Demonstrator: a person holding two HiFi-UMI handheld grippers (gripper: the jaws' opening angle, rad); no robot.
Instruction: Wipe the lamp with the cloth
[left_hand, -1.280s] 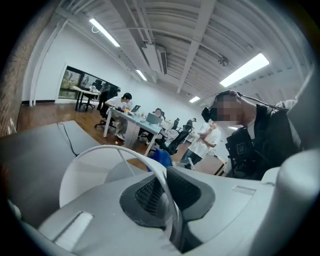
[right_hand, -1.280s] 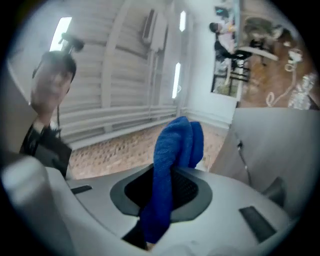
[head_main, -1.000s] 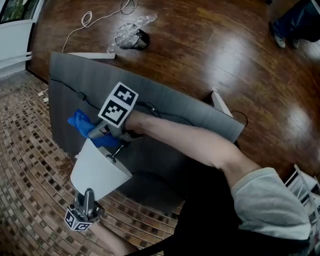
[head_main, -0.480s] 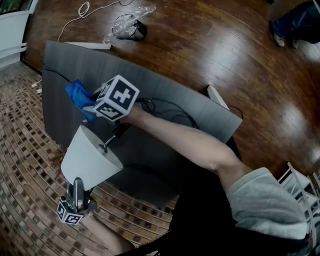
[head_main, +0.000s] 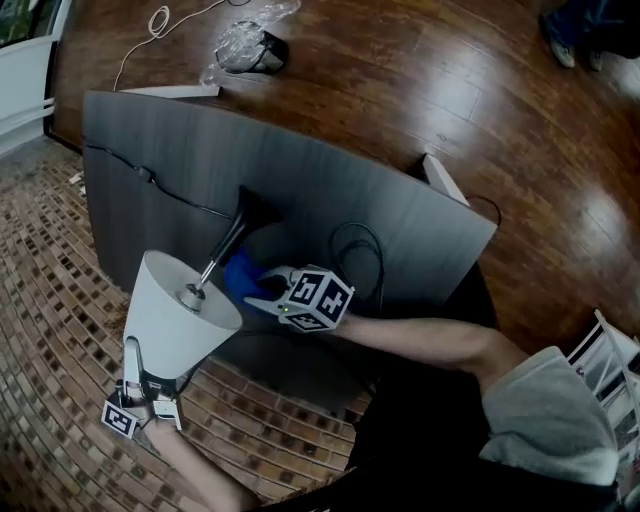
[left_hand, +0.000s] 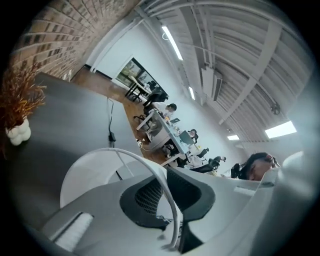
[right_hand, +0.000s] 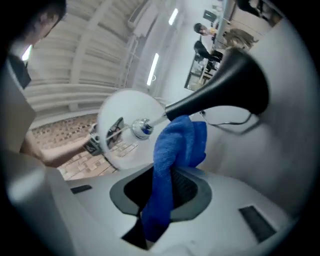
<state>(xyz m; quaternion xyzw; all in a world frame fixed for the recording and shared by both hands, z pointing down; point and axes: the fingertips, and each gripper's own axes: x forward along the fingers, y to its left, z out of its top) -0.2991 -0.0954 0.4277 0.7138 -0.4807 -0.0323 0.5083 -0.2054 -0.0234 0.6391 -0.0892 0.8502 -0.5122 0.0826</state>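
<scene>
The lamp lies tilted over the grey table (head_main: 420, 225): its white shade (head_main: 180, 325) is at the lower left, a thin stem (head_main: 215, 262) runs up to the black flared base (head_main: 252, 210). My left gripper (head_main: 140, 385) is shut on the lamp shade's rim (left_hand: 167, 192), which shows as a thin white edge between its pads. My right gripper (head_main: 268, 297) is shut on the blue cloth (head_main: 243, 278), just right of the stem. In the right gripper view the cloth (right_hand: 172, 150) hangs from the jaws below the black base (right_hand: 225, 85).
A black cable (head_main: 352, 250) loops on the table behind my right gripper. A brick-patterned surface (head_main: 50, 300) lies to the left. On the wooden floor (head_main: 420, 80) beyond are a plastic-wrapped object (head_main: 245, 45) and a white cord. A dried plant in a white vase (left_hand: 17, 127) stands nearby.
My right gripper has carried the cloth from the far left of the lamp down to the near side of the stem. The lamp has swung, its base now showing; the left gripper rolled.
</scene>
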